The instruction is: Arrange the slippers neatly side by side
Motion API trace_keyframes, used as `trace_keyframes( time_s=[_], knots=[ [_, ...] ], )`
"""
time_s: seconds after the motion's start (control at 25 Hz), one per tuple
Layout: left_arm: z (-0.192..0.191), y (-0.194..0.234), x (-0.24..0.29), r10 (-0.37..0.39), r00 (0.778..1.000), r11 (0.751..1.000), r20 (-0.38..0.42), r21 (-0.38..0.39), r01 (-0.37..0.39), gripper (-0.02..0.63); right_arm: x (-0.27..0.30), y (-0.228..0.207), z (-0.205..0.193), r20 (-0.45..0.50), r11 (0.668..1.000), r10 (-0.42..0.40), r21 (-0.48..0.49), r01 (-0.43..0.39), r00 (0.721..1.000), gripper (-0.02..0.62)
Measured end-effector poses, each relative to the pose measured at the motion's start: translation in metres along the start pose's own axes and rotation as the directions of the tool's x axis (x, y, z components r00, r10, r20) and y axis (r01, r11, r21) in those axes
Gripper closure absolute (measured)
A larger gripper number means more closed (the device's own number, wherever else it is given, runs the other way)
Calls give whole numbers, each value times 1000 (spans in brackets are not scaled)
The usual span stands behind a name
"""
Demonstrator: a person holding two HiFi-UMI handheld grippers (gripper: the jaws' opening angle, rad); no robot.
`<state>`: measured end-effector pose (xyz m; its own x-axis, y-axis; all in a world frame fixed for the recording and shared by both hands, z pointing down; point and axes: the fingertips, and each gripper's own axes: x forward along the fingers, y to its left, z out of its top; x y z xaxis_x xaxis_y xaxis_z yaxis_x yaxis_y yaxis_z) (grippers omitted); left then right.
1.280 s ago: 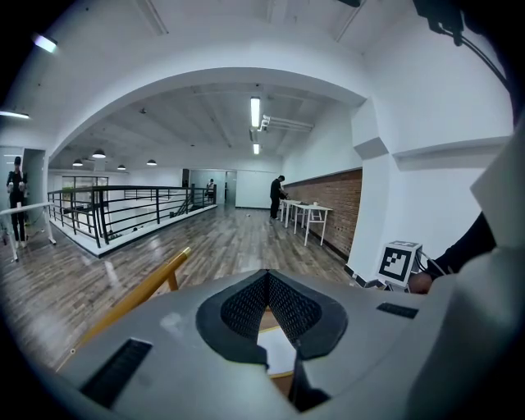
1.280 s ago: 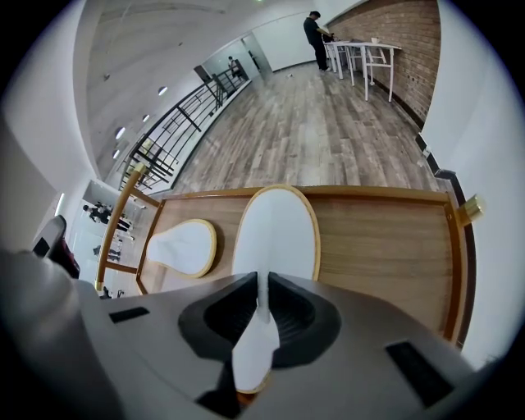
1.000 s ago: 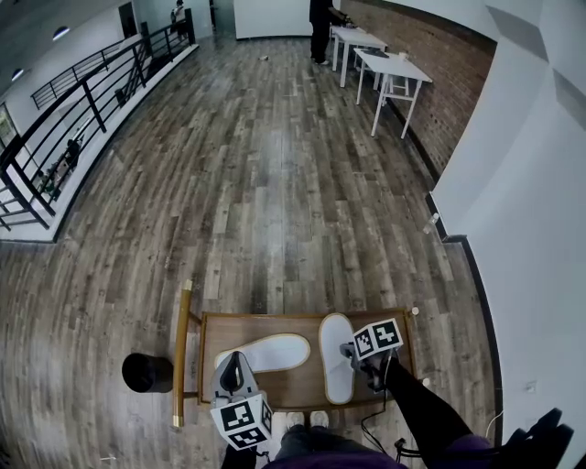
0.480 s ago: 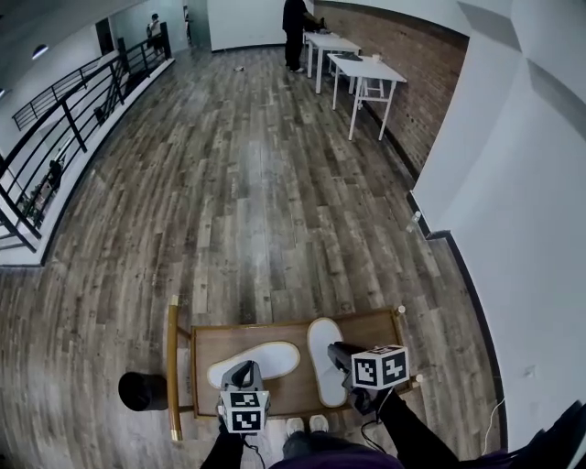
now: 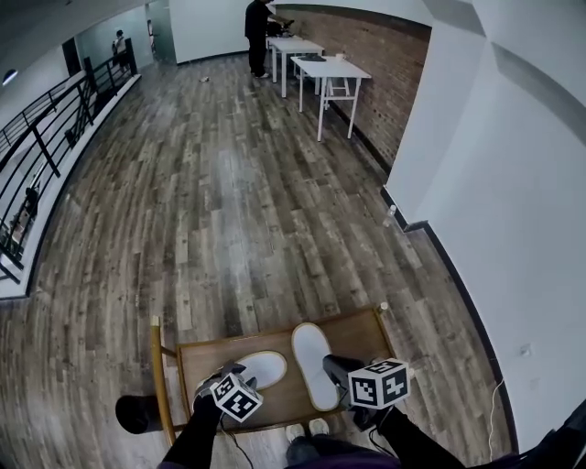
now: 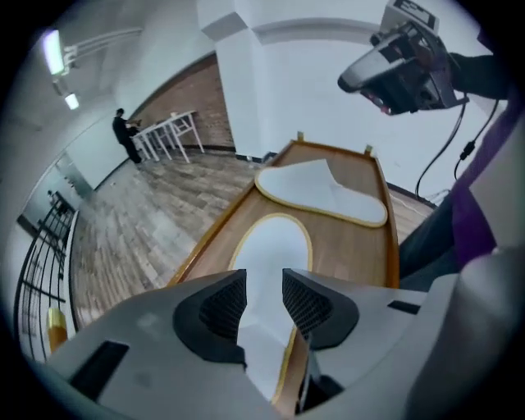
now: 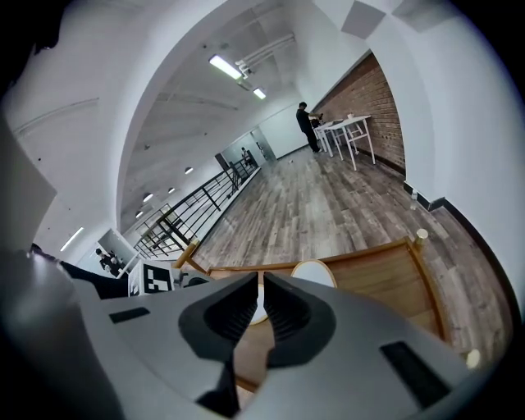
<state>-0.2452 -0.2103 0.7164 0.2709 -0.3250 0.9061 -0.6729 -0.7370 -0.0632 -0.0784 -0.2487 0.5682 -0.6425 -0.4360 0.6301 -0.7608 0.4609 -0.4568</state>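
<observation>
Two white slippers with tan rims lie on a low wooden table (image 5: 366, 325). The left slipper (image 5: 264, 366) lies crosswise; the right slipper (image 5: 311, 362) points away from me. My left gripper (image 5: 222, 374) points steeply down over the left slipper's near end. Its jaws have just been opening and now stand apart above the left slipper (image 6: 271, 246), not pressing it. The right slipper (image 6: 324, 190) lies beyond it. My right gripper (image 5: 331, 364) hovers above the right slipper's near end. Its jaws (image 7: 261, 299) have just been closing to a thin slit with nothing between them.
A black round object (image 5: 137, 412) stands on the floor left of the table. A white wall (image 5: 494, 183) runs along the right. Far off are white tables (image 5: 320, 69), a person (image 5: 258, 23) and a black railing (image 5: 55, 119).
The left gripper has dropped and rolled toward the left slipper, and its jaws have parted. The right gripper has lifted off the right slipper and its jaws have narrowed.
</observation>
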Motion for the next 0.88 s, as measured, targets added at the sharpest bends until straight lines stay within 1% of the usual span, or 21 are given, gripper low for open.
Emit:
trace_keyframes(
  time_s=[0.08, 0.16, 0.24, 0.32, 0.48, 0.56, 0.72, 0.8, 0.88],
  knots=[
    [-9, -1, 9, -45, 994, 994, -97, 95, 54, 495, -2, 0, -2, -4, 1000, -2, 2, 2, 1000, 574],
    [-14, -2, 17, -75, 984, 984, -164, 150, 100, 495, -4, 1, -4, -7, 1000, -2, 4, 2, 1000, 575],
    [-18, -4, 26, -88, 973, 978, -215, 167, 125, 495, -5, 1, -6, -11, 1000, -3, 6, 3, 1000, 575],
    [-23, -5, 32, -80, 964, 978, -252, 167, 124, 496, -4, 2, -10, -15, 1000, -5, 6, 5, 1000, 575],
    [-27, -2, 39, -64, 961, 980, -270, 167, 112, 499, 1, 6, -14, -20, 1000, -13, 2, 13, 1000, 597],
    [-26, -4, 39, -75, 961, 982, -267, 147, 118, 504, 2, 6, -13, -20, 1000, -14, 5, 14, 1000, 597],
    [-25, -7, 38, -99, 963, 992, -251, 52, 115, 574, 4, 7, -11, -22, 1000, -12, 7, 12, 1000, 597],
    [-24, -6, 37, -124, 964, 992, -234, -28, 120, 592, 6, 8, -12, -28, 1000, -14, 6, 14, 1000, 597],
    [-23, -5, 34, -165, 963, 981, -214, -135, 138, 595, 7, 8, -14, -34, 1000, -17, 5, 17, 999, 597]
  ],
)
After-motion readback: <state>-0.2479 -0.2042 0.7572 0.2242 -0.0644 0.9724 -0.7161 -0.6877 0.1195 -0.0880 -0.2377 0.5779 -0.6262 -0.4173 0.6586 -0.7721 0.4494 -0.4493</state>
